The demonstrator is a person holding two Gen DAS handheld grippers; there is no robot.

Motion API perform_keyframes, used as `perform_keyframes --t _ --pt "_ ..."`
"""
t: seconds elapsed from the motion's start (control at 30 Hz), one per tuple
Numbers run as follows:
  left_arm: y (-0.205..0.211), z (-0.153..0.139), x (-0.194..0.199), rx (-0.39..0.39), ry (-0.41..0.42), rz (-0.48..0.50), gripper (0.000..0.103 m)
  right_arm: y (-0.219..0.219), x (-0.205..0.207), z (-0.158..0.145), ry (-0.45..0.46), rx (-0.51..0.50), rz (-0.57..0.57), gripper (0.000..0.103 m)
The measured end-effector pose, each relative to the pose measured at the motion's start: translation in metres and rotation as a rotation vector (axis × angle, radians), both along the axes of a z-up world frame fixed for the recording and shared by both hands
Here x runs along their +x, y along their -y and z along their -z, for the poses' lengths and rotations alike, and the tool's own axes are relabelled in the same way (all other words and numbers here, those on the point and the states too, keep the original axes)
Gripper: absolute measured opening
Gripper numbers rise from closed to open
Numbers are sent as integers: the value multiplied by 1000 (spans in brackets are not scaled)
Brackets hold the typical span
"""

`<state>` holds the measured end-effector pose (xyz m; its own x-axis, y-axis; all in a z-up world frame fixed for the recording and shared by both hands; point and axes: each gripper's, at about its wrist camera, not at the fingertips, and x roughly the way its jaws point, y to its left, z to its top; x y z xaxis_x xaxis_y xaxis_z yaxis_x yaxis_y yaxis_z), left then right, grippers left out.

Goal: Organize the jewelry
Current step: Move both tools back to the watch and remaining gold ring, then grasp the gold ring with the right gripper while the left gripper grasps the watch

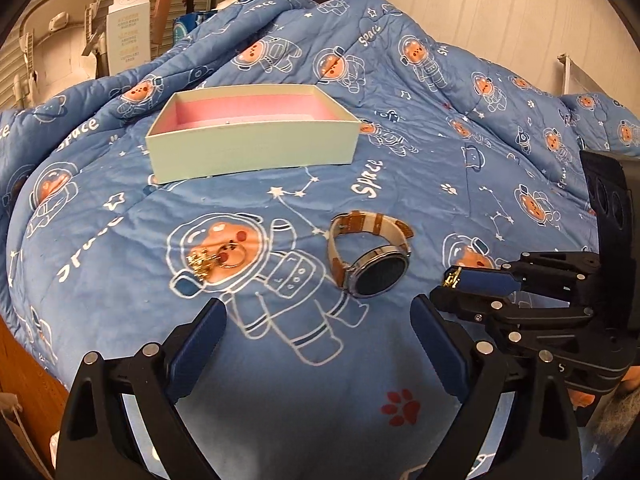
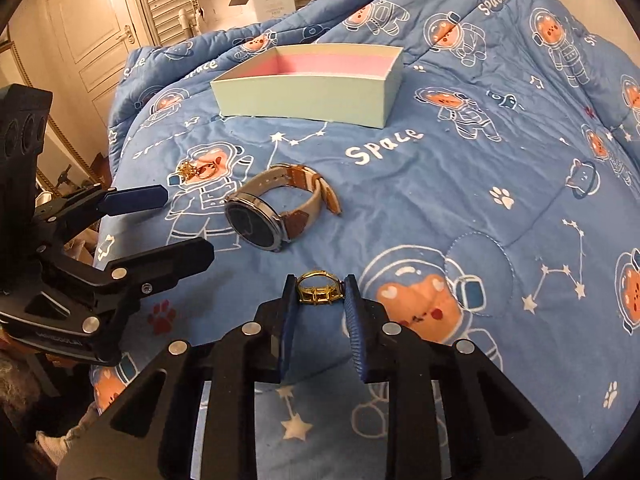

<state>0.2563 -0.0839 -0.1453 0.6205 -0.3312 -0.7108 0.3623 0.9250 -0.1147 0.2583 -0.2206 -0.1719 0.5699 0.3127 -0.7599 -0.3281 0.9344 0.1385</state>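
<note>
Risking a drop: gold ring (image 2: 319, 288) pinched only at the very tips of right gripper (image 2: 320, 300), so slipping out onto the blue quilt (image 2: 460, 184) on any jolt or loosening while carrying toward the open box (image 2: 304, 94). Sitting between both pads, touching each, band upright, jaws narrow around it. Left gripper (image 1: 318, 320) hovering wide apart, holding nothing, watch (image 1: 370, 256) lying just ahead of it, gold trinket with ring (image 1: 214, 262) resting left of the watch, box well beyond.
</note>
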Motion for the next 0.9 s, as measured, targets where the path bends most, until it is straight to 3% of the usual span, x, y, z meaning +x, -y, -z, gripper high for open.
perform_keyframes --t 0.47,0.67,0.73,0.9 --pt "52 11 24 94 -40 38 80 35 -18 5 -15 -8 70 24" --pt "63 15 33 150 -62 29 62 35 -19 6 -13 -1 77 24" --pt "61 14 34 152 -62 16 49 34 -20 6 -12 -1 77 24" --pt "54 11 31 116 -67 17 47 34 -20 6 -11 -3 77 24"
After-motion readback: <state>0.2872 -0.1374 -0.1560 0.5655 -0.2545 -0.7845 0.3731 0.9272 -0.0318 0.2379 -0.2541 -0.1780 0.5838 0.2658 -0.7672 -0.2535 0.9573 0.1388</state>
